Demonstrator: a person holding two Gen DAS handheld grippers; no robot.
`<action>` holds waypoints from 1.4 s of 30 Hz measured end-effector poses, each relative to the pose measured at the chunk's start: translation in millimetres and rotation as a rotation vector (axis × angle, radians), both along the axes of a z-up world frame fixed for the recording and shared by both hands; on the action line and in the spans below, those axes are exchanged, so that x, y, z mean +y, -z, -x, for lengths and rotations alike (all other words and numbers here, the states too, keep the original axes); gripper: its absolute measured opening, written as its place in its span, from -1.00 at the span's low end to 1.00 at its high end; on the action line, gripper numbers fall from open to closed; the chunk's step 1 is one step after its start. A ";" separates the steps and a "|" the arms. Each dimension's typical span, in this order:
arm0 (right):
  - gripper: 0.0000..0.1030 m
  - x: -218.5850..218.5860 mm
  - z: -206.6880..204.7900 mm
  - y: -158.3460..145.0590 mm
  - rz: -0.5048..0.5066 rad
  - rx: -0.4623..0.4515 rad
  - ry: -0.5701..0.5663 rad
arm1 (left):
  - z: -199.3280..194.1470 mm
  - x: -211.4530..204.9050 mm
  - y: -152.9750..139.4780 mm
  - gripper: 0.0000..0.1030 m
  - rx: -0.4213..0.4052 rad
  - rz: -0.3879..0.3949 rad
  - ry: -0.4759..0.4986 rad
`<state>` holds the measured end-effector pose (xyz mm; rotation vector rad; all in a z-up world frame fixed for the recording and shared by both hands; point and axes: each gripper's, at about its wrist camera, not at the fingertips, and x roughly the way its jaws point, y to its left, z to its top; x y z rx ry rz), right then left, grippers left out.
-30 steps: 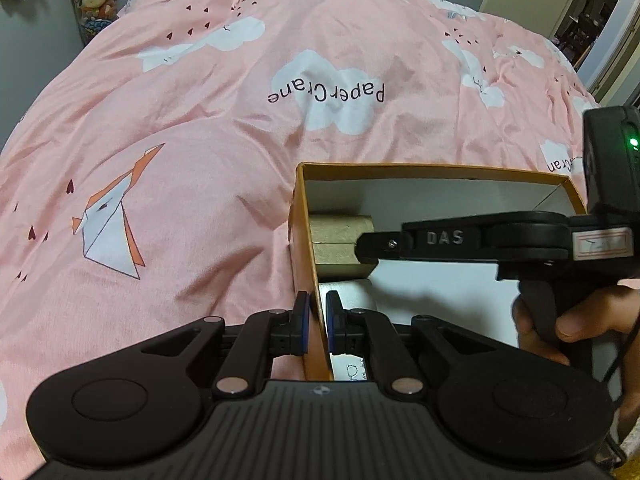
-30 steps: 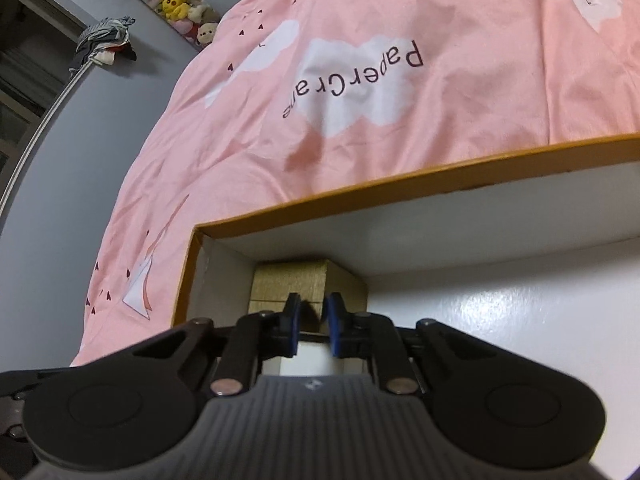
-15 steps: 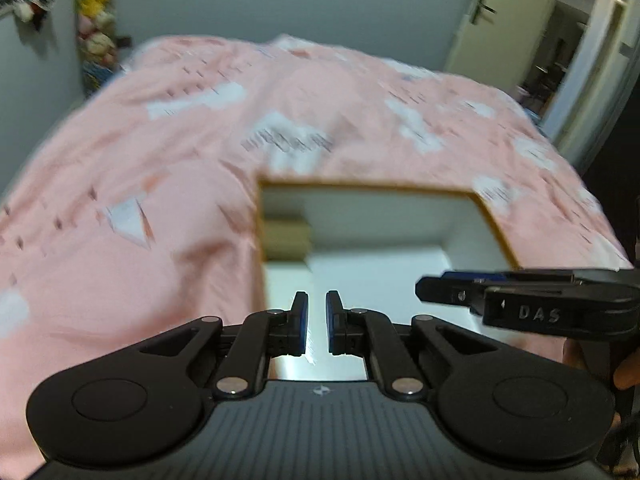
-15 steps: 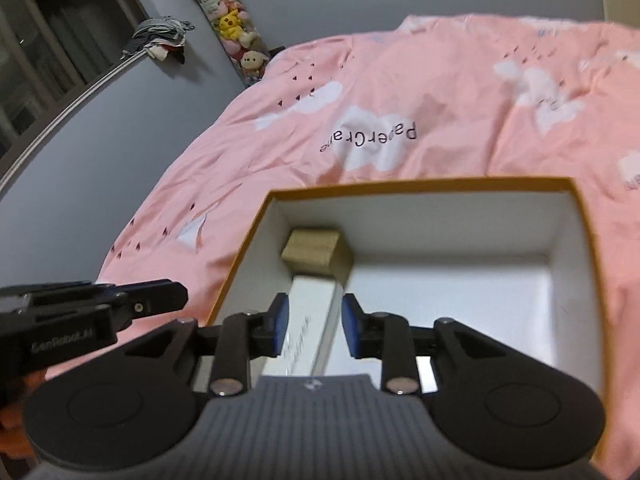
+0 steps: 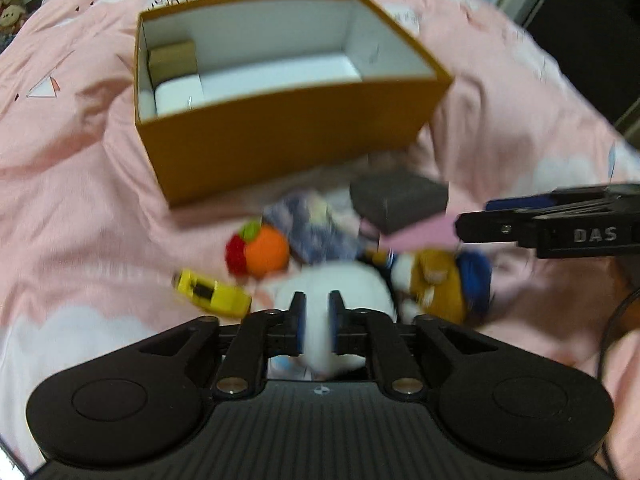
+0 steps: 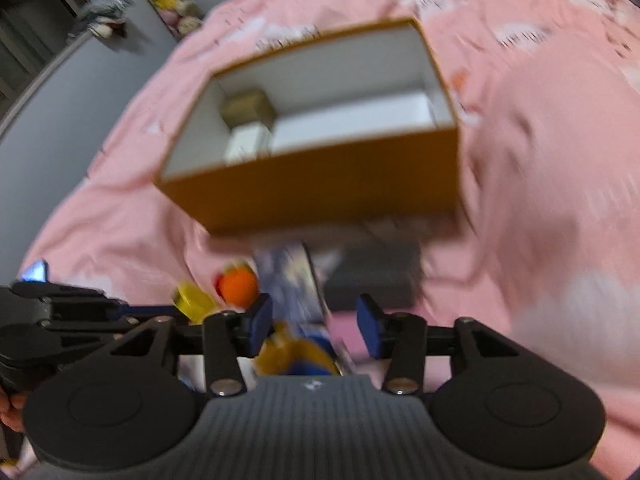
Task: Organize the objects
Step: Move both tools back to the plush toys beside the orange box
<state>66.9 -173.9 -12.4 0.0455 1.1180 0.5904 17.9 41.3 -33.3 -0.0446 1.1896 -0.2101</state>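
Both of my tongs point steeply down over the bed. Left gripper [image 5: 316,320]: black plastic, ribbed housing, blue pads, jaws narrowly apart and opening, nothing clamped; a blurred white rounded object [image 5: 340,292] lies below and shows through the gap. Right gripper [image 6: 315,326]: same build, jaws wide and opening, nothing between the pads [image 6: 370,330]. In the left wrist view my right gripper enters from the right edge, level and side-on, lettered "DAS".

Materials and shapes:
1. Open box [image 5: 280,144]: rectangular cardboard, mustard-orange outside, smooth white inside. It sits on the pink bedspread [image 5: 72,184], a soft, wrinkled fabric with white cloud prints.
2. Inside the box, in its far left corner: 1 tan cardboard cube [image 5: 173,60] with 1 white carton [image 5: 178,94] just in front of it, touching.
3. Loose pile on the bedspread, between the box's near wall and my tongs: 1 dark grey rectangular box [image 5: 400,200], 1 bluish printed packet [image 5: 316,228], 1 fuzzy orange-and-red ball toy [image 5: 260,252], 1 yellow toy car [image 5: 212,294], 1 brown plush with blue parts [image 5: 440,284].

Position relative to the tongs: the pile lies directly under and ahead of both sets of fingertips; the brown plush sits below my right gripper's gap. The box stands beyond the pile, apart from both tongs. Contact with the pile cannot be determined because of motion blur.
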 end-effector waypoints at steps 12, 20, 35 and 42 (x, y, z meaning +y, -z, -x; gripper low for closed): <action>0.56 9.9 30.4 21.2 0.125 0.036 -0.185 | 22.6 -5.1 29.1 0.07 0.167 0.068 0.035; -0.04 16.0 28.5 24.3 0.119 0.038 -0.202 | 17.7 -3.0 41.7 -0.18 0.192 0.127 0.020; -0.11 2.3 15.8 15.0 0.027 0.044 -0.150 | 16.7 7.0 15.3 -0.41 0.048 0.185 -0.035; -0.22 13.2 10.5 5.3 0.016 -0.016 -0.165 | 8.9 8.5 1.3 -0.56 -0.028 0.165 -0.047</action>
